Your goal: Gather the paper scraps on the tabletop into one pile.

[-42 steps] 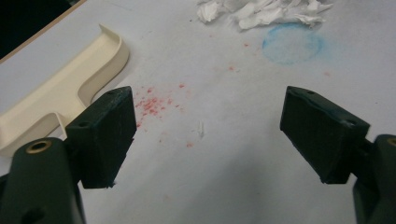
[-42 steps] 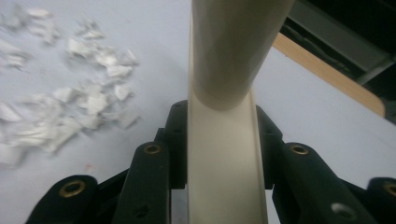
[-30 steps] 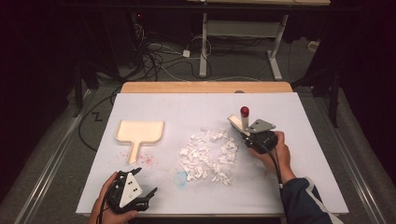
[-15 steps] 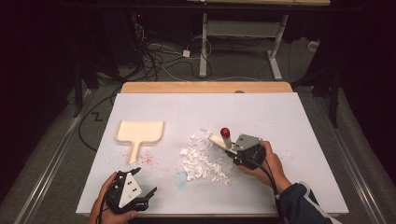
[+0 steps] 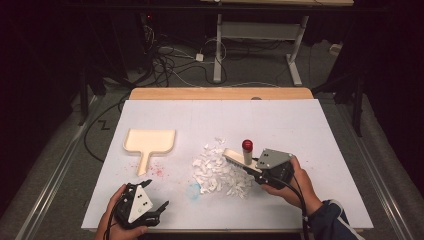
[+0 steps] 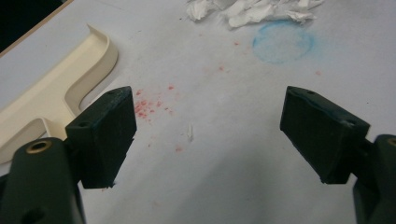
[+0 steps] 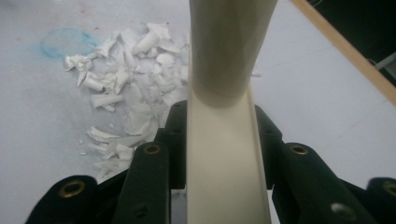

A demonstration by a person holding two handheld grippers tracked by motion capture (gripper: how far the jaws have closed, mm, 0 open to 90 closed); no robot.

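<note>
Your right gripper (image 5: pixel 256 172) is clamped on the cream brush (image 5: pixel 239 161) by its flat back, the jaws closed against both long edges; its upright handle ends in a red knob (image 5: pixel 247 145). The brush head rests on the right edge of the paper scraps (image 5: pixel 216 170), which lie in a loose heap at mid-table, near side. Your left gripper (image 5: pixel 150 207) sits at the near left edge with its jaws wide apart and nothing between them, above bare table (image 5: pixel 320 125) with red specks (image 6: pixel 152 105) and a blue ring mark (image 6: pixel 282 42).

Handling, as a judgement: the brush is rigid, light plastic with smooth sides, so it may twist in the jaws if you press hard. Grip it low on the back, close to the bristles. The scraps are very light and soft; they will scatter under fast strokes, so sweep slowly.

The cream dustpan (image 5: pixel 149 141) lies to the left of the heap, apart from it, handle pointing near. Take it by that handle; it is stiff and light and will slide when pushed.
</note>
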